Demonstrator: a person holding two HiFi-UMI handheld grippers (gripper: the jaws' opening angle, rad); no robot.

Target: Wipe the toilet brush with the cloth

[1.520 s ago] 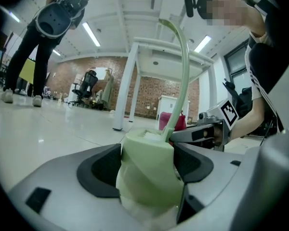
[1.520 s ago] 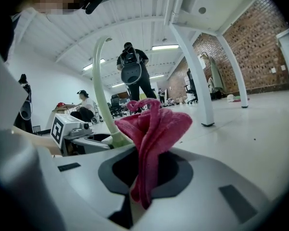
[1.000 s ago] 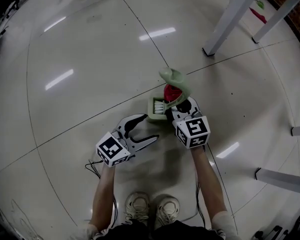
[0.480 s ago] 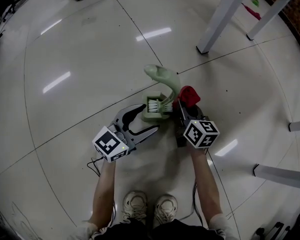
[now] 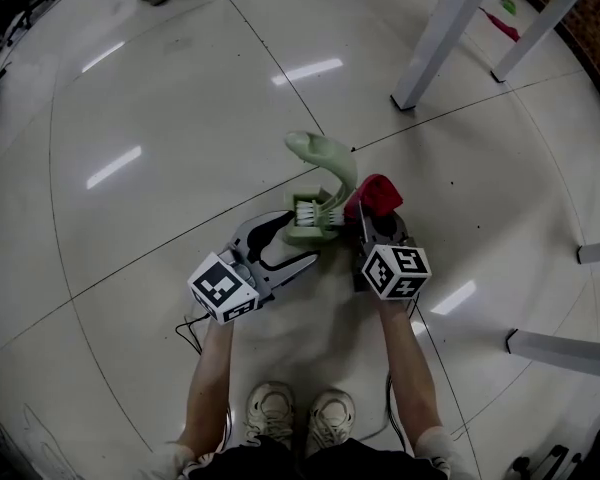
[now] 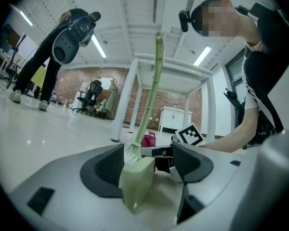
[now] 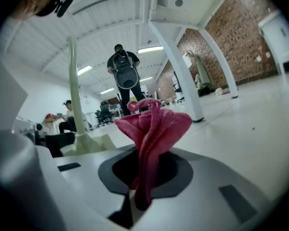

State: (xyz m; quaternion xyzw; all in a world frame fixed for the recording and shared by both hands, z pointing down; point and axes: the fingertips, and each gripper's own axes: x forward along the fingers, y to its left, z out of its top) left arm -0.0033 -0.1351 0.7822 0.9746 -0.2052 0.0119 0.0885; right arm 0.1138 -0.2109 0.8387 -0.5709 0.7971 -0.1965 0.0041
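Note:
A pale green toilet brush (image 5: 325, 168) stands in its green holder (image 5: 310, 223) on the floor, handle leaning up and away. My left gripper (image 5: 302, 240) is open, its jaws on either side of the holder (image 6: 137, 179), which rests against the left pad. White bristles (image 6: 131, 155) show above the holder. My right gripper (image 5: 372, 216) is shut on a red cloth (image 5: 377, 193), held just right of the brush handle. In the right gripper view the bunched cloth (image 7: 151, 134) stands up from the jaws, with the handle (image 7: 74, 90) to its left.
White table legs (image 5: 435, 43) stand at the back right, and more metal legs (image 5: 560, 353) lie at the right edge. My shoes (image 5: 300, 418) and a cable (image 5: 190, 333) are near the bottom. Another person (image 7: 124, 73) stands farther off.
The right gripper has drawn the cloth off the brush handle to the right. The left gripper has moved forward around the holder. The brush handle now leans further left.

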